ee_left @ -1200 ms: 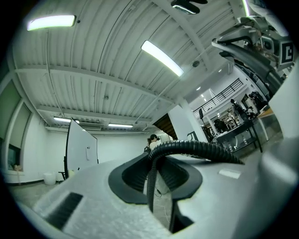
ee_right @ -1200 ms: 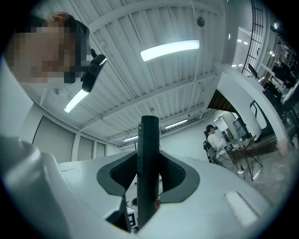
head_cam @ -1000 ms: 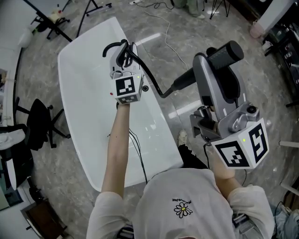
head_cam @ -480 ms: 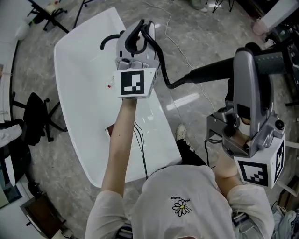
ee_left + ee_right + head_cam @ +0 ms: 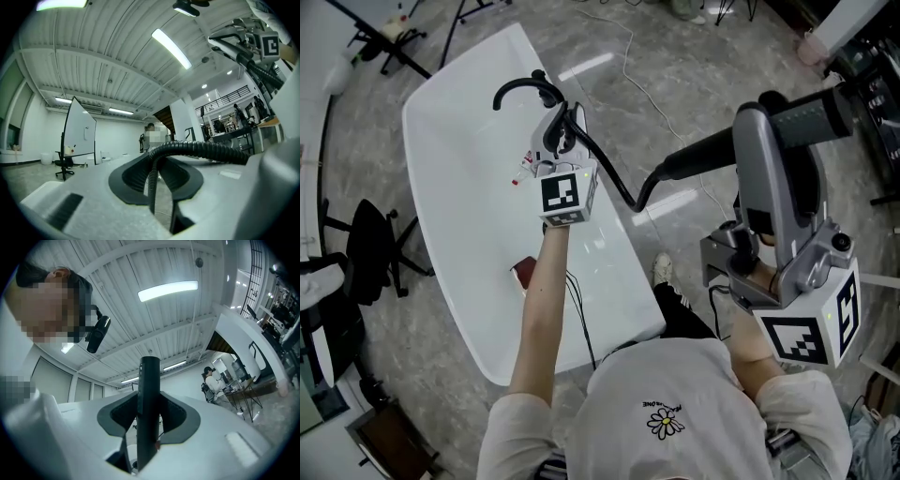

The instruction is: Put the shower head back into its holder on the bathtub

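Head view: left tool (image 5: 555, 141) over the bathtub (image 5: 459, 169); right tool (image 5: 766, 141) well apart, beside the tub, carrying the shower head (image 5: 811, 111). Left gripper view: jaws clamp the hose (image 5: 201, 150). Right gripper view: jaws clamp the shower head. Step judged: carrying; next, bring it to its holder.

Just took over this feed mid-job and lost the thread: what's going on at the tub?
A person stands at the bathtub with a gripper in each hand. The right gripper is clamped on the black shower head, held off the tub's right side. The left gripper grips the corrugated hose above the rim near the black faucet. The shower head is not yet on the tub.
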The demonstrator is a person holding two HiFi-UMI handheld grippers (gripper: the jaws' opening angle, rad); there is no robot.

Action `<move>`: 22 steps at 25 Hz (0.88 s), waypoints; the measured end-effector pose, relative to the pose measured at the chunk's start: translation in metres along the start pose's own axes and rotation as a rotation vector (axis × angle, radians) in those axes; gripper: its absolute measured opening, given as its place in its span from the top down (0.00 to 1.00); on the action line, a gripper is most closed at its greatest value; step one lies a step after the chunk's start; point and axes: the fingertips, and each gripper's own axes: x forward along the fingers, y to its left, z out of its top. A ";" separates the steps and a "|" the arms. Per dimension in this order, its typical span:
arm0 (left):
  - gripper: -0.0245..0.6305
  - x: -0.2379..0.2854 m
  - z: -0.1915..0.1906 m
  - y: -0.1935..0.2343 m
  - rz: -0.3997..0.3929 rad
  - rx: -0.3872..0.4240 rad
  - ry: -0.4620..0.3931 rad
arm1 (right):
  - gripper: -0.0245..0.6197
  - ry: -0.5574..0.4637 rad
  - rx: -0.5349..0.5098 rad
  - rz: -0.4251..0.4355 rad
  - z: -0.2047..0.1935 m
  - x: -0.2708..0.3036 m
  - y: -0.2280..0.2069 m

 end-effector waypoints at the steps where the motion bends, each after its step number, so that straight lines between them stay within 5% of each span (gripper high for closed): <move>1: 0.87 0.001 -0.012 0.000 0.004 -0.002 0.024 | 0.75 0.006 0.003 -0.001 -0.004 0.002 -0.003; 7: 0.87 0.012 -0.116 0.012 0.020 -0.013 0.228 | 0.75 0.032 0.018 0.002 -0.036 0.033 -0.025; 13: 0.87 -0.029 -0.208 0.001 0.066 -0.073 0.439 | 0.75 0.019 -0.011 0.053 -0.037 0.044 -0.011; 22: 0.81 -0.046 -0.262 -0.010 0.081 -0.118 0.509 | 0.75 0.078 0.007 0.157 -0.104 0.091 0.002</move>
